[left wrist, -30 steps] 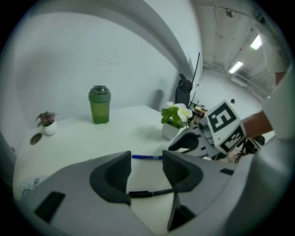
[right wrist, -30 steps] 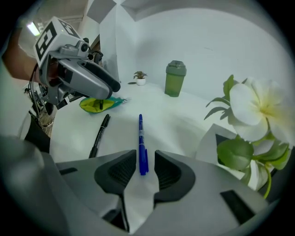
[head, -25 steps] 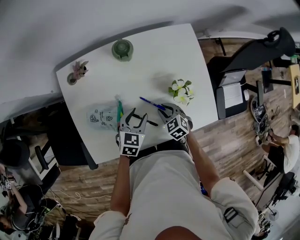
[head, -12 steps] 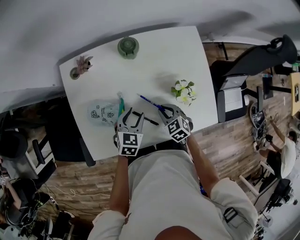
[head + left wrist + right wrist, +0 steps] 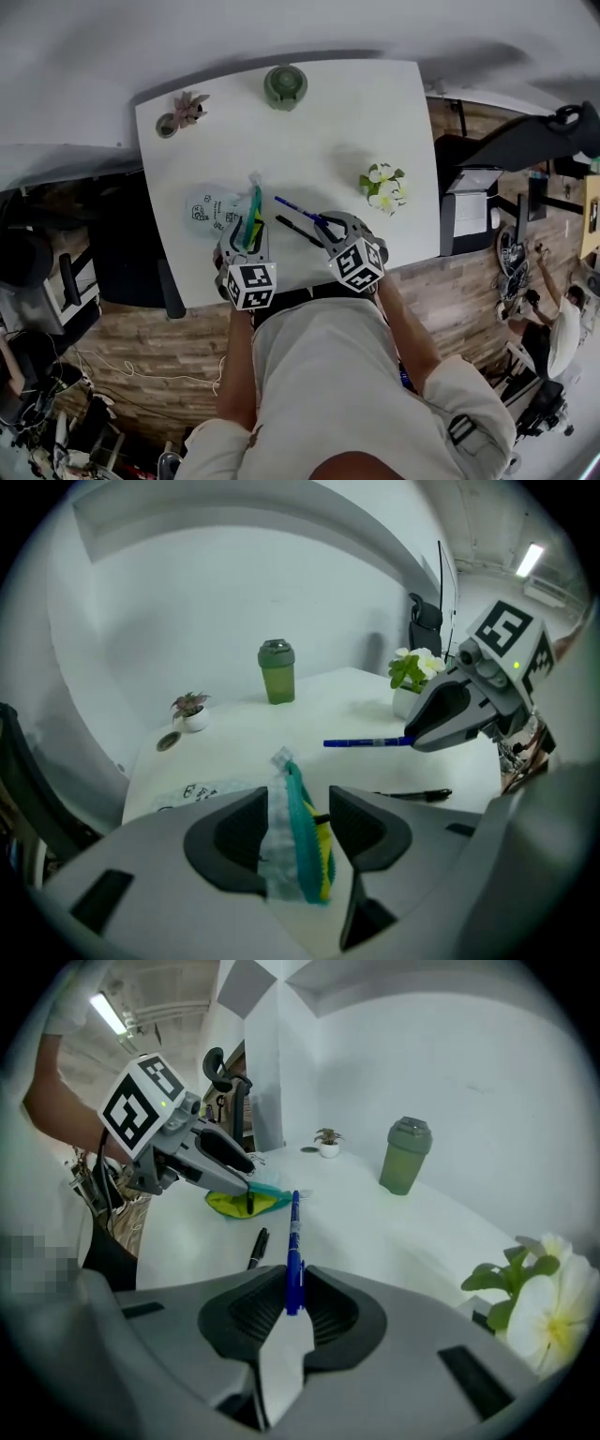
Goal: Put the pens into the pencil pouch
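A person works two hand-held grippers over a white table (image 5: 328, 122). The right gripper (image 5: 293, 1302) is clamped on one end of a blue pen (image 5: 293, 1241), held clear of the tabletop and pointing toward the pencil pouch (image 5: 211, 208). The left gripper (image 5: 298, 803) has its jaws apart, straddling the pouch's raised teal zipper edge near the table's front. A black pen (image 5: 295, 230) lies on the table between the two grippers.
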